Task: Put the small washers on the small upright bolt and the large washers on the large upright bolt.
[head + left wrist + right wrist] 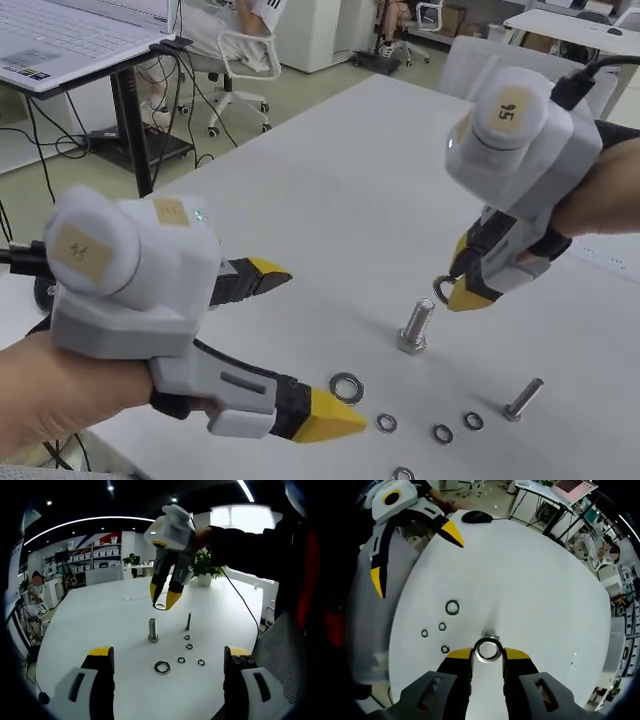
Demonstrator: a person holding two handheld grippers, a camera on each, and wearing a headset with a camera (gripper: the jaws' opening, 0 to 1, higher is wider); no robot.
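Observation:
My right gripper (452,293) is shut on a large washer (442,290), holding it just above the large upright bolt (415,325). In the right gripper view the held washer (487,650) sits between the right gripper's (487,655) yellow tips, over the bolt's top (490,634). The small bolt (523,398) stands to the right. Another large washer (346,387) and several small washers (442,433) lie flat on the table in front of the bolts. My left gripper (305,345) hovers open at the near left, nothing between its tips.
The white table (330,190) stretches away behind the bolts. A laptop (60,40) sits on a desk at the far left, with office chairs (235,60) beyond. A black mouse (476,516) lies near the table's edge.

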